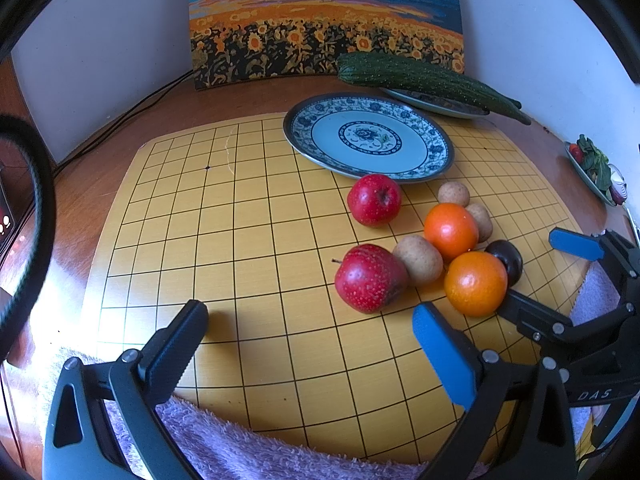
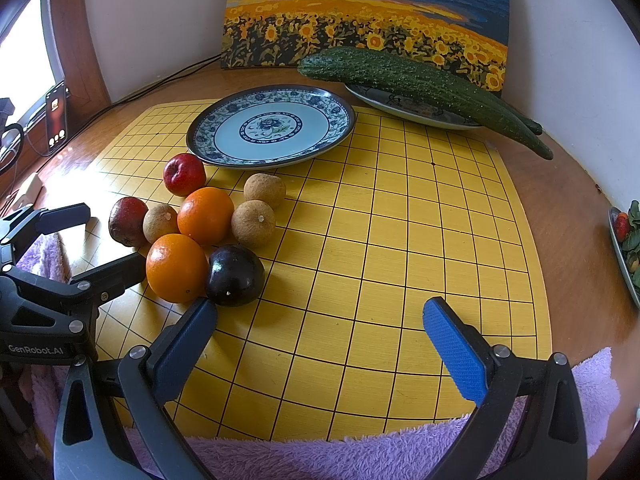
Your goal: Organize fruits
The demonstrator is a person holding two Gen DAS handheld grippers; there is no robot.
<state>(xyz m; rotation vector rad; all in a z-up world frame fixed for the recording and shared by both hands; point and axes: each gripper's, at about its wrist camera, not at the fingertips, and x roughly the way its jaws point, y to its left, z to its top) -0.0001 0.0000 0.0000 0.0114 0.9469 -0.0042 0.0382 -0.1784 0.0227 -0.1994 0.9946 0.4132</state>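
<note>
A pile of fruit lies on the yellow grid board (image 1: pixel 240 240): two red apples (image 1: pixel 370 278) (image 1: pixel 374 199), two oranges (image 1: pixel 475 283) (image 1: pixel 451 231), a dark plum (image 1: pixel 506 261) and three brown round fruits (image 1: pixel 418 258). An empty blue-patterned plate (image 1: pixel 368 142) sits behind them. My left gripper (image 1: pixel 312 332) is open and empty, low over the board, left of the near apple. My right gripper (image 2: pixel 320 320) is open and empty, its left finger (image 2: pixel 188 340) close to the plum (image 2: pixel 235 275) and near orange (image 2: pixel 177 268).
A second plate (image 2: pixel 400 106) at the back holds two long cucumbers (image 2: pixel 420 84). A sunflower painting (image 2: pixel 360 12) leans on the wall. A dish of vegetables (image 2: pixel 628 240) sits at the right edge. A purple towel (image 2: pixel 320 456) lies at the front edge. A phone (image 2: pixel 56 120) stands at far left.
</note>
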